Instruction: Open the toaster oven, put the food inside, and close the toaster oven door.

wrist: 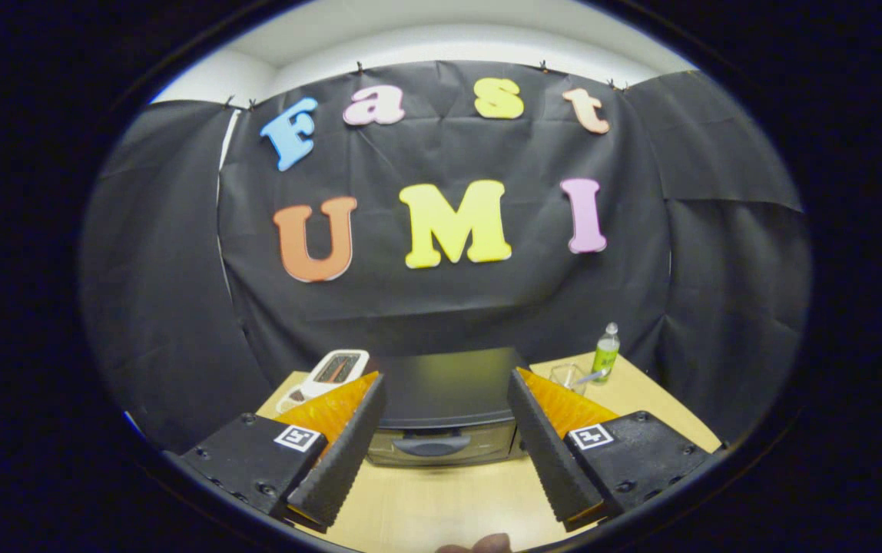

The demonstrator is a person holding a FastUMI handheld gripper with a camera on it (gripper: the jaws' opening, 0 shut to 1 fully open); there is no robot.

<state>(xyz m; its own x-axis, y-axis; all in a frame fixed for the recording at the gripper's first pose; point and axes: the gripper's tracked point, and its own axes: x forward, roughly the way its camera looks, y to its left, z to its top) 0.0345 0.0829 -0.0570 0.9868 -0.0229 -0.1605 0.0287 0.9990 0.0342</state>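
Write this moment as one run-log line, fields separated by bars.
gripper: open, holding nothing | toaster oven: door closed, beyond fingers | door handle: untouched | table: bottle beside oven | stage: before opening

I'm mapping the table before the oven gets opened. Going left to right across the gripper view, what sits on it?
White kitchen scale → black toaster oven, door closed, ahead between the open jaws of the gripper → clear glass → green bottle.

hand-held gripper (pixel 445 438): fingers spread, empty | toaster oven (pixel 445 411): just ahead, door closed
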